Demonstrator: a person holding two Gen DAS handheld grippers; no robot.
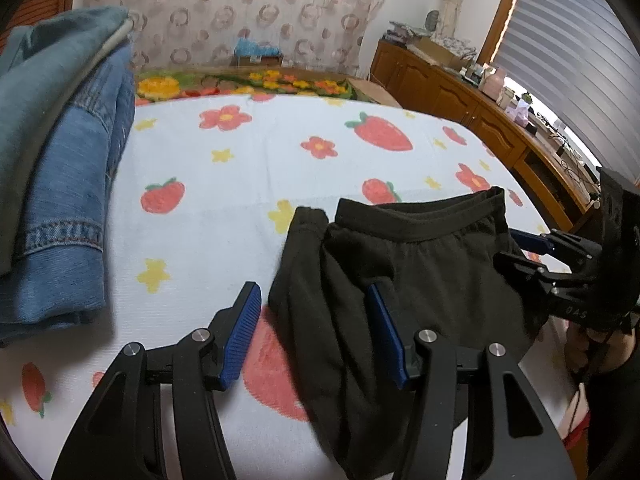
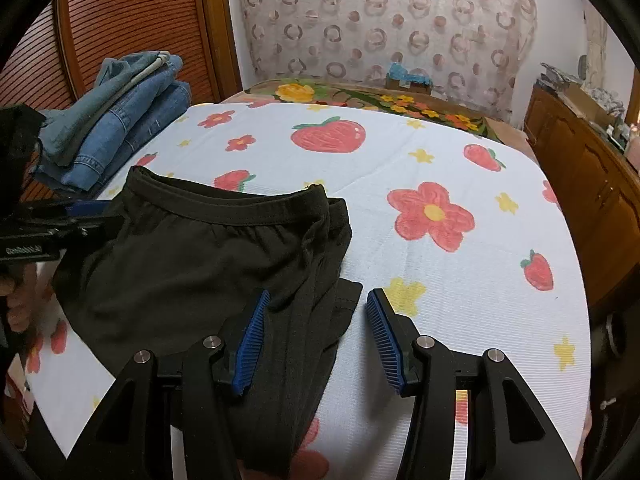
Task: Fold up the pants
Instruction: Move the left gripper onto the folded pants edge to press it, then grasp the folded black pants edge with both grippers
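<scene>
We held both tongs low over the bed, pointing forward along the blanket. The left tongs [image 1: 316,334] stood wide open: its right pad [image 1: 386,334] lay on the black pants [image 1: 400,280] and its left pad over the bare strawberry blanket [image 1: 224,184], gripping nothing. The right tongs [image 2: 318,336] also stood wide open, astride the folded edge of the pants, with cloth between the pads but not pinched. The pants lay partly folded on the blanket, the waistband [image 2: 224,200] on the far side. Farther left, a pile of folded jeans [image 2: 124,128] rested on the bed.
</scene>
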